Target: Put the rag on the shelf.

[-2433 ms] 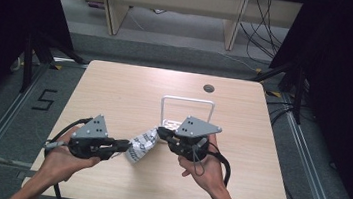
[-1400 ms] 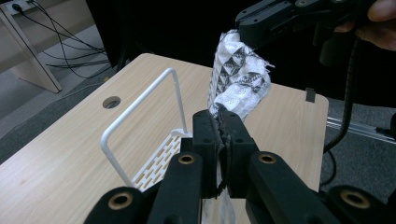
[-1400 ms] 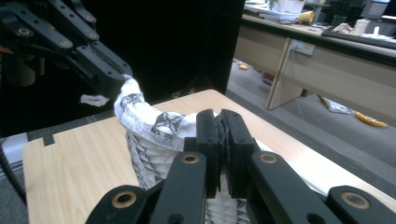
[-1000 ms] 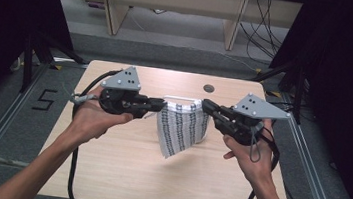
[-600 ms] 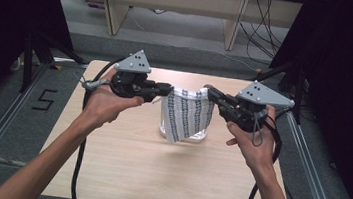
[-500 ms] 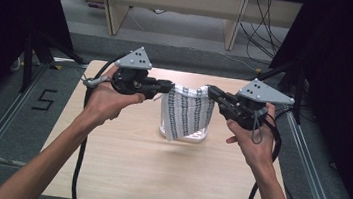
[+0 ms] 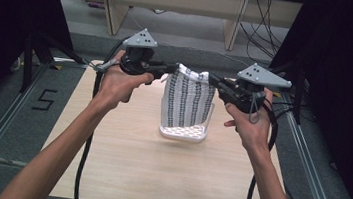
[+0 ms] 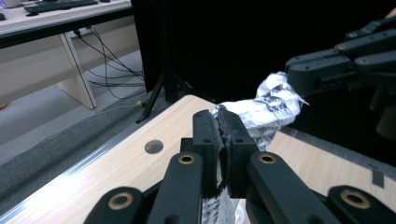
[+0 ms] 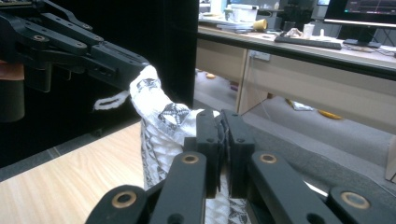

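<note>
The black-and-white patterned cloth [image 7: 187, 100] hangs in the air above the white perforated plastic basket [image 7: 184, 130], stretched by its two upper corners so that it drapes as a flat sheet whose lower hem dips into or just in front of the basket; which of the two I cannot tell. It looks light and thoroughly limp: the top edge sags a little between the two holds and bunches into creases at each corner, so it will follow whatever the hands do and will not keep any shape by itself. The thin weave looks likely to slide out of a shallow pinch, so the sensible place to hold it is where it is held now, at the corners with a good fold of fabric well between the jaws. To one side of the cloth, the left gripper [image 7: 168, 69] has its jaws clamped tight on one top corner, with crumpled fabric squeezed in the narrow slit between them in the left gripper view [image 8: 219, 140]. On the other side, the right gripper [image 7: 215, 83] is likewise clenched on the opposite corner [image 9: 219, 140], with cloth pinched between nearly closed jaws. Beneath the basket lies the light wooden worktop [image 7: 156, 167], bare around it apart from a small round hole [image 8: 153, 146] beyond the cloth.
</note>
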Demonstrator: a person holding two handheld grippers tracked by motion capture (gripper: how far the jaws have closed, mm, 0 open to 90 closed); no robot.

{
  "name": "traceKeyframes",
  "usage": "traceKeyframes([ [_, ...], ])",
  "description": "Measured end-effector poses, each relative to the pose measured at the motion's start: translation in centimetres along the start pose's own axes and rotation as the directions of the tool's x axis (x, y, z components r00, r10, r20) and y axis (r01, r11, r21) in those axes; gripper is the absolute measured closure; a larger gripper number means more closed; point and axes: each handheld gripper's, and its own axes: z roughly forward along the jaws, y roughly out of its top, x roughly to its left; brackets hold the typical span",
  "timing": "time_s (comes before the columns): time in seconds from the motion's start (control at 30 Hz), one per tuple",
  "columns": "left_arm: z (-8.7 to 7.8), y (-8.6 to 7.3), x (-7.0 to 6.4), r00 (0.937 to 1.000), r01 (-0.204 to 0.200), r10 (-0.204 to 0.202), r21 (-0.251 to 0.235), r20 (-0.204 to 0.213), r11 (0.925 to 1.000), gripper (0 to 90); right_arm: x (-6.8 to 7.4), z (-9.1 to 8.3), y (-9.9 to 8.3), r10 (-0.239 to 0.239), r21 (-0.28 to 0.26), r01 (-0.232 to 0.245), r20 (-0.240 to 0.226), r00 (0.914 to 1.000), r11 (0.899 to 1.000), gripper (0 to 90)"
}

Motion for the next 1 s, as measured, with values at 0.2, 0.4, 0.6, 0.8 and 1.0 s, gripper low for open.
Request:
traceKeyframes([
  [0.2,1.5,0.5,1.4,0.9987,0.039,-0.04,-0.022,-0.033,0.999,85.6,-1.5,1.4,0.6,0.013,-0.005,-0.013,0.031,0.9994,1.0,87.1],
  [0.4,3.3,0.3,3.0,0.9938,0.099,-0.101,-0.041,-0.046,0.9942,85.6,-2.7,2.7,0.8,0.034,0.01,-0.035,0.053,0.998,0.999,87.0],
  [0.6,5.1,-0.2,4.2,0.9856,0.156,-0.158,-0.045,-0.06,0.9867,85.5,-4.1,4.3,0.5,0.069,0.027,-0.071,0.078,0.9946,0.997,87.0],
  [0.8,6.3,-0.8,5.5,0.9767,0.193,-0.196,-0.039,-0.088,0.9805,85.5,-5.0,5.7,0.0,0.09,0.061,-0.096,0.095,0.9913,0.994,87.0],
  [1.0,7.5,-1.4,6.0,0.9723,0.21,-0.211,-0.024,-0.1,0.9774,85.3,-6.0,7.3,-0.8,0.111,0.097,-0.123,0.121,0.9864,0.988,87.0],
])
